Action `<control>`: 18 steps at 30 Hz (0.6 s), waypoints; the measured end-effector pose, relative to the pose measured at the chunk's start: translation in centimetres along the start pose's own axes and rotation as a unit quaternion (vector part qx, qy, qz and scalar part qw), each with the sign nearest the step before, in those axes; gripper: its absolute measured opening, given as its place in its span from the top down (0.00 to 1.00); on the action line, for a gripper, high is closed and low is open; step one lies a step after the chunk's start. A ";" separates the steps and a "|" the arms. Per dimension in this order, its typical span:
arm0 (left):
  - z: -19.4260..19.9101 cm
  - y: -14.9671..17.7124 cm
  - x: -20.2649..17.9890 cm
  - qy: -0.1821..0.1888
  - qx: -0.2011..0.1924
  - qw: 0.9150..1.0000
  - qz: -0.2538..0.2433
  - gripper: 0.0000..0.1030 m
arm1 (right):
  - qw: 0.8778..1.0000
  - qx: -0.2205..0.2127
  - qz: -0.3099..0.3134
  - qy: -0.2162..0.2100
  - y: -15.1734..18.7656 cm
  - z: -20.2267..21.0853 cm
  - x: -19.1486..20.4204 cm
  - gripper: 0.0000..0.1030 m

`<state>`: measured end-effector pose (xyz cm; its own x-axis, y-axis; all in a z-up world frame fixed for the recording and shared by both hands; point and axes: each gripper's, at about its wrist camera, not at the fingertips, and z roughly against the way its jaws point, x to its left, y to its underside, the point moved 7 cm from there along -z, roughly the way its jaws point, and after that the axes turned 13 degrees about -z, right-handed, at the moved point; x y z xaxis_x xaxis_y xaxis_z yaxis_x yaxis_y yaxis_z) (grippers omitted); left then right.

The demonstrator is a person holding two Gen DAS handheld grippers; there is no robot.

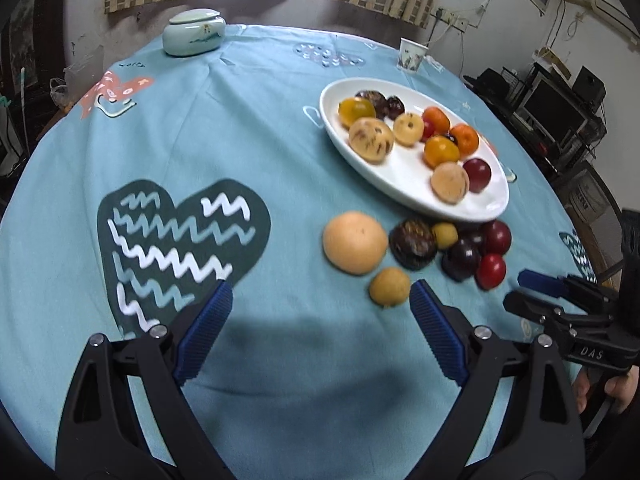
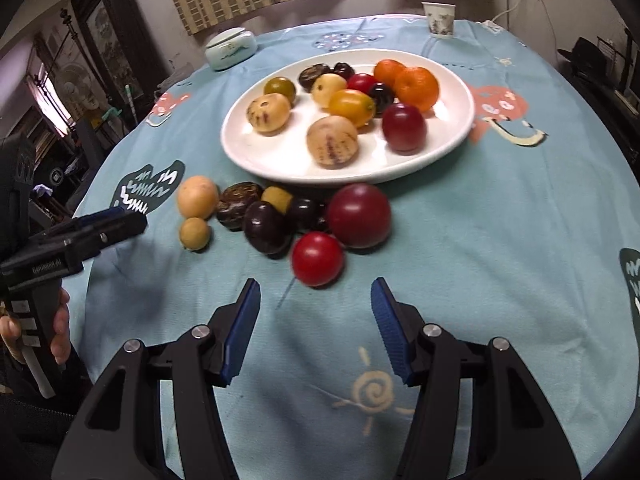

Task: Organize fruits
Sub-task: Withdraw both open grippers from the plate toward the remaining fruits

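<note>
While both claws hang spread and empty, right gripper faces a loose red plum; next: pinch it, carry to plate. Left gripper waits near a small yellow fruit.

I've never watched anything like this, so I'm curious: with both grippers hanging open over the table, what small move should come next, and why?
Probably the right gripper should ease forward and close on the small red fruit. Its jaws are open and empty, and that fruit lies loose on the tablecloth just ahead of the fingertips, nearest of the pile outside the white plate. The left gripper is open too.
</note>
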<state>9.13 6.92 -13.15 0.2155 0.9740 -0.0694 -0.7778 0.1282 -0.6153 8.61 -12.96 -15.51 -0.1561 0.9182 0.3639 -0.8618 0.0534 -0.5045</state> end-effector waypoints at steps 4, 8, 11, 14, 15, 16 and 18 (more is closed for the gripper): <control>-0.3 0.9 -0.6 0.008 0.009 1.000 -0.007 0.11 | 1.000 -0.007 0.001 -0.003 -0.1 -0.6 0.3 0.43; -0.4 1.2 -1.2 0.015 0.013 1.000 -0.015 0.11 | 1.000 -0.016 0.005 0.005 -0.6 -1.1 0.4 0.46; -0.5 1.3 -1.6 0.021 0.014 0.999 -0.021 0.11 | 1.000 -0.008 0.009 0.007 -0.9 -2.0 0.6 0.61; -0.7 1.3 -2.3 0.026 0.019 0.999 -0.030 0.11 | 0.999 -0.013 0.019 0.022 -1.1 -2.9 0.8 0.70; -0.8 1.3 -2.5 0.025 0.020 0.999 -0.033 0.11 | 1.000 -0.013 0.016 0.022 -1.1 -2.9 0.9 0.70; -0.9 1.2 -2.6 0.023 0.021 0.999 -0.036 0.11 | 1.000 -0.012 0.017 0.019 -1.0 -2.8 0.9 0.70; -1.1 1.0 -2.9 0.022 0.020 0.999 -0.039 0.11 | 1.000 -0.010 0.020 0.015 -0.6 -2.2 1.0 0.70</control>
<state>8.35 4.06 -14.43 0.3016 0.9518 -0.0563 -0.7798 0.2123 -0.5890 10.07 -11.19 -16.53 -0.1755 0.9312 0.3196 -0.8452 0.0240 -0.5339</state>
